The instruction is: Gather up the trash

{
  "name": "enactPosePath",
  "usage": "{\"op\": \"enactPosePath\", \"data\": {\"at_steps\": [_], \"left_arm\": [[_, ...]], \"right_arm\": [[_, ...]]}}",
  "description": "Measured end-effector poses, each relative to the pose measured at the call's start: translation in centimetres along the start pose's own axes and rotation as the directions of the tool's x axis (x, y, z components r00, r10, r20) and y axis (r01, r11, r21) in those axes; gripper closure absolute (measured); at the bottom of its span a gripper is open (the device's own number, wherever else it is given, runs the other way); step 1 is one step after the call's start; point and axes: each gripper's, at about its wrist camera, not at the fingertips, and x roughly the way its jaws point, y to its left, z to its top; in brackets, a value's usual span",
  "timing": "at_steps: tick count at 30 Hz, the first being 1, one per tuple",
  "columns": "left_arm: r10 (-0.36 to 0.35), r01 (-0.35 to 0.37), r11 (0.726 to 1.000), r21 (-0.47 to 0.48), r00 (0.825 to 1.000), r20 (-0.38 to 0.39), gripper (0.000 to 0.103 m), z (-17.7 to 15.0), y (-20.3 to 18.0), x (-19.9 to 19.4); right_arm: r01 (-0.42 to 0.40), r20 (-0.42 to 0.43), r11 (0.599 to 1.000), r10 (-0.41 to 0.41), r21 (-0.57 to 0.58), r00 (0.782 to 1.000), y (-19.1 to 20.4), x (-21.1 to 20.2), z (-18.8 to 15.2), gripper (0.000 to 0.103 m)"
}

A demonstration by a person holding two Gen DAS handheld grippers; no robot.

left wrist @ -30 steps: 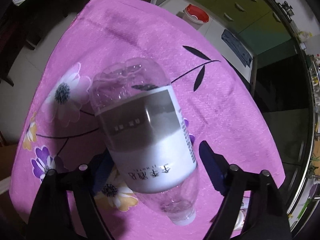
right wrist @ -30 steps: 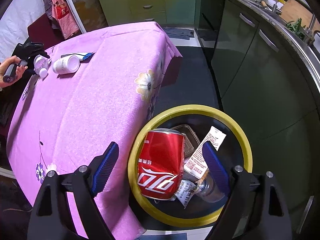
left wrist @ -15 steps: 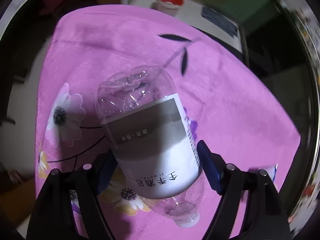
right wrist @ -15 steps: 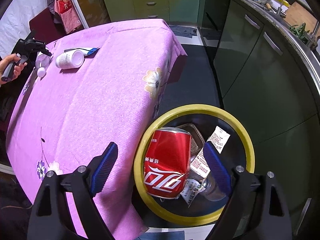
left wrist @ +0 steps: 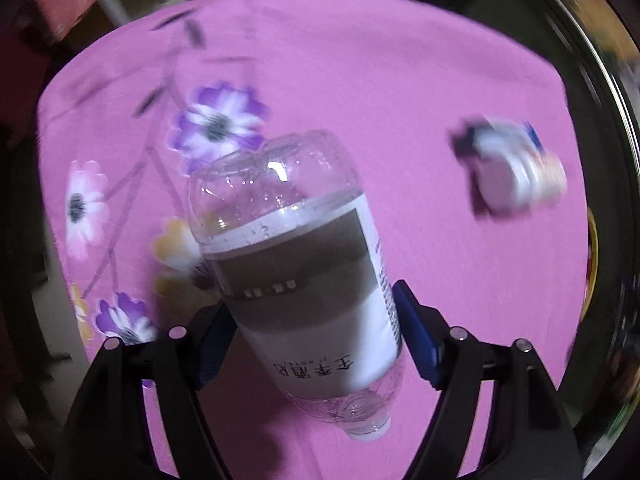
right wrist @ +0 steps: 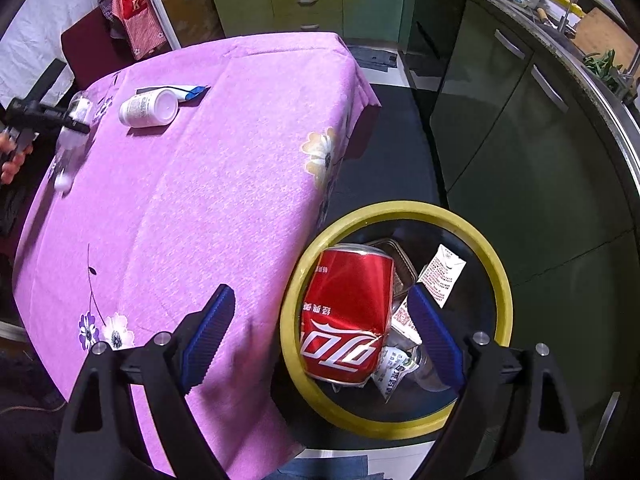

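My left gripper is shut on a clear plastic bottle with a grey and white label, held above the pink tablecloth. The same bottle and left gripper show small at the far left of the right wrist view. My right gripper is open, and a red cola can sits between its fingers without touching them, over the yellow-rimmed trash bin. A white pill bottle lies on the table; it also shows in the left wrist view.
The bin holds paper slips, wrappers and a metal tray. A flat tube lies behind the pill bottle. Green cabinets and a counter run along the right. The table edge drops off beside the bin.
The left gripper has swung right across the table with the bottle, bringing the pill bottle into view. The right gripper has stayed open over the bin, the can still between its fingers.
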Motion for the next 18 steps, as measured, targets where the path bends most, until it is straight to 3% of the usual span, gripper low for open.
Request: {"op": "enactPosePath", "data": {"at_steps": [8,18], "left_arm": [[-0.022,0.02,0.968,0.252,1.0,0.004,0.032,-2.4,-7.1,-1.0],[-0.073,0.021,0.884,0.466,0.993,0.093,0.034,-7.1,-14.4,-3.6]], "right_arm": [[0.004,0.015,1.0,-0.004,-0.014,1.0,1.1,-1.4,-0.7,0.016],[0.02,0.032,1.0,-0.02,0.004,0.999,1.0,-3.3,-2.7,0.016]]}}
